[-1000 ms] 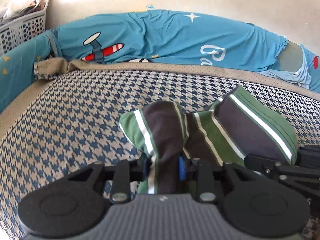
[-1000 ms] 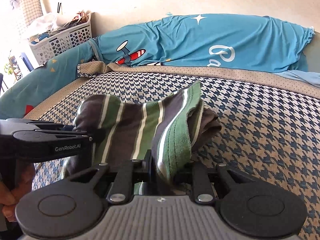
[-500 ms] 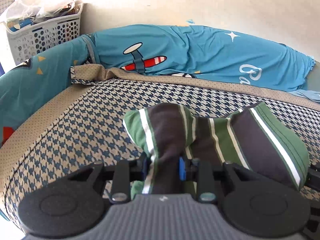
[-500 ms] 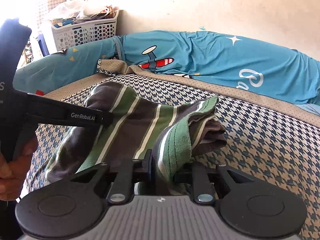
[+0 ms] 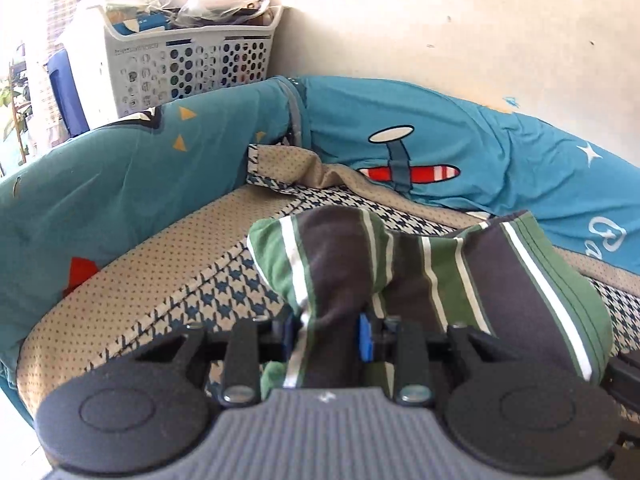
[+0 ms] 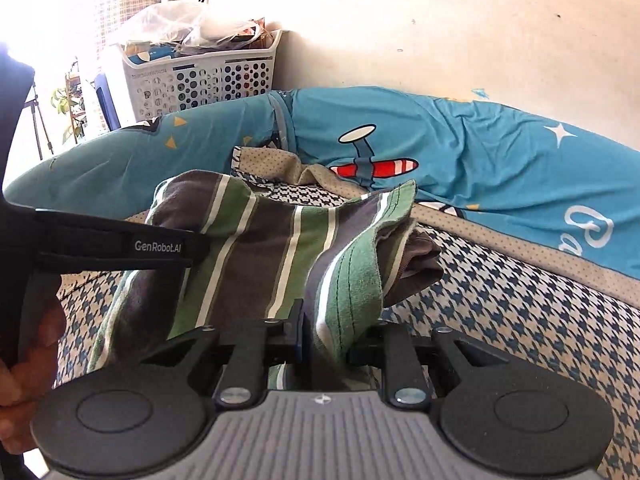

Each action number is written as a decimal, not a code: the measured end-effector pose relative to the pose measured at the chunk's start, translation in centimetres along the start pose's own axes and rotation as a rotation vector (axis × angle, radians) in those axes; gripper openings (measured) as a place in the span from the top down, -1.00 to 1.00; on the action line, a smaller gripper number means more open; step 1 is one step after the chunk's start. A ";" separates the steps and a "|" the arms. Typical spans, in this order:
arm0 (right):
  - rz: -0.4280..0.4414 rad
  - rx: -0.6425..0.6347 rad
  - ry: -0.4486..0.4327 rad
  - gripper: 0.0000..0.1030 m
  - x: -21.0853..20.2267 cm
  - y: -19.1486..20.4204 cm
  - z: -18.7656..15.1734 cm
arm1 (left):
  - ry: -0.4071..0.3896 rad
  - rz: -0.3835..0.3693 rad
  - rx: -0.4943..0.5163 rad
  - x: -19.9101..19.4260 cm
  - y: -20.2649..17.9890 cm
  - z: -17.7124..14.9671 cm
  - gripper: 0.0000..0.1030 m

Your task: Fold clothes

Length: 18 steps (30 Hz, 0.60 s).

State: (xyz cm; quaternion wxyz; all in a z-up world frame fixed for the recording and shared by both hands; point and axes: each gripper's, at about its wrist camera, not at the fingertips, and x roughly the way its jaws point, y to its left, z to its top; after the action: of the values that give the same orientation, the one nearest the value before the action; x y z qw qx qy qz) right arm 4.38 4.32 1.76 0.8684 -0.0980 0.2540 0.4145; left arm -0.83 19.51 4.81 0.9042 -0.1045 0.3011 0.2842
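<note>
The left gripper and right gripper are each pinching a bunched end of the striped garment, holding it above the houndstooth bed cover; folding is looking partly done, laying down remaining.

The striped garment is soft, matt knit cloth. The bed cover is woven cloth with a rough check. The blue pillow looks smooth. The basket is shiny white plastic.
</note>
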 end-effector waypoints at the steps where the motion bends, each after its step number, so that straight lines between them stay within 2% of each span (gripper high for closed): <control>1: 0.006 -0.002 -0.001 0.62 0.7 0.2 0.4 | 0.001 0.009 -0.013 0.3 0.5 0.3 0.47; 18: 0.093 -0.048 -0.028 0.62 9.6 4.0 3.6 | 0.000 0.120 -0.086 5.6 7.7 4.2 0.46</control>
State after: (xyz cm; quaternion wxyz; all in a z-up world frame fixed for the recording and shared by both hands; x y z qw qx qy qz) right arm 7.64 14.68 -0.03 0.8490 -0.1012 0.2360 0.4617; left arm 0.48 29.81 4.66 0.8803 -0.1253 0.2944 0.3504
